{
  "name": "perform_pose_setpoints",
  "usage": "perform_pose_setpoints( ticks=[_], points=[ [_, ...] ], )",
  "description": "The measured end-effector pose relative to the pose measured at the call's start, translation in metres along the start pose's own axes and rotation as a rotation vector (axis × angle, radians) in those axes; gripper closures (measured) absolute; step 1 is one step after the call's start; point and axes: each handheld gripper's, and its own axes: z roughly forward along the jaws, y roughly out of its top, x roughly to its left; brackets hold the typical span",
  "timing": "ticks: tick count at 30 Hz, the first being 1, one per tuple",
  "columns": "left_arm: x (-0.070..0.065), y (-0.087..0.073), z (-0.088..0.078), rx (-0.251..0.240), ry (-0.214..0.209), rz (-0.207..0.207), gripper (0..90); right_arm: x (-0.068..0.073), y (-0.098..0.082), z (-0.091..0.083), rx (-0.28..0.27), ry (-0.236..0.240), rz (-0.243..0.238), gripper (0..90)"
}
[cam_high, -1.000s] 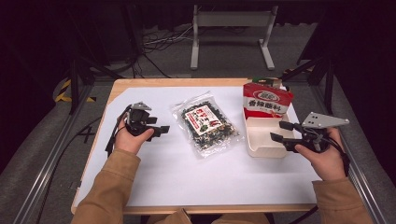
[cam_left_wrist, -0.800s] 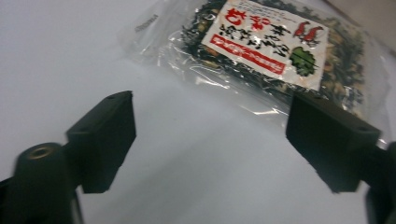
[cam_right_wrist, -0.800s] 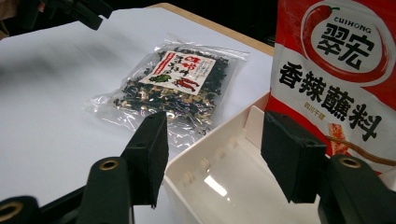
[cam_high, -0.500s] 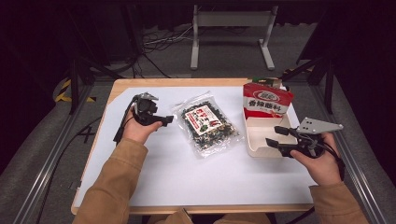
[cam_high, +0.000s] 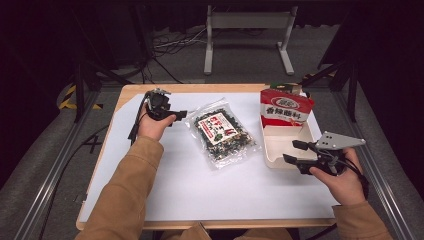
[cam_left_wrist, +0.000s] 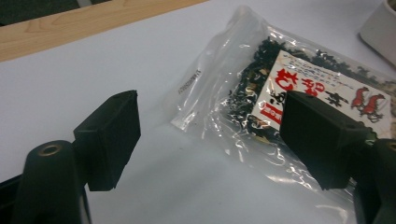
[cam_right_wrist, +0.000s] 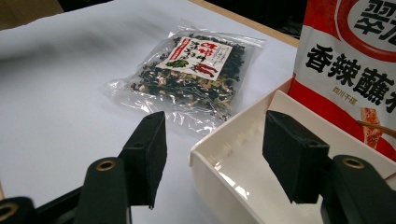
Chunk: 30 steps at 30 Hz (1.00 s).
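Approach step; left gripper (cam_high: 181, 115) jaws apart, empty, just closing slightly, clear bag (cam_left_wrist: 299, 107) ahead; right gripper (cam_high: 294, 151) jaws apart, straddling tray (cam_right_wrist: 233, 144) corner; next: close on bag edge.

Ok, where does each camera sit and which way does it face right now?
High view: above the person's side, looking forward and down on the table; both sleeves, left tongs, right tongs.
Left gripper view: rides the left tongs, open, aimed low at the clear snack bag.
Right gripper view: rides the right tongs, open, astride the white tray's near corner, red packet standing behind.
Shared: the snack bag, seen from opposite sides.
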Motion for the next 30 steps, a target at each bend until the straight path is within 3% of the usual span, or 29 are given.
perform_pose_setpoints(
  ticks=[7, 13, 23, 30],
  points=[
    [0.001, 0.003, 0.015, -0.011, -0.001, 0.022, 23.8, 0.004, -0.003, -0.001, -0.004, -0.003, 0.003, 38.0],
    [-0.002, -0.001, 0.028, 0.022, -0.038, 0.036, 20.9, 0.008, -0.004, -0.001, -0.011, 0.005, -0.002, 37.9],
    [0.006, -0.007, 0.046, 0.046, -0.058, -0.024, 21.1, 0.015, -0.002, 0.001, -0.017, 0.029, -0.033, 37.3],
    [0.007, -0.01, 0.059, 0.052, -0.051, -0.035, 20.5, 0.017, -0.002, 0.002, -0.015, 0.037, -0.039, 36.5]
  ],
)
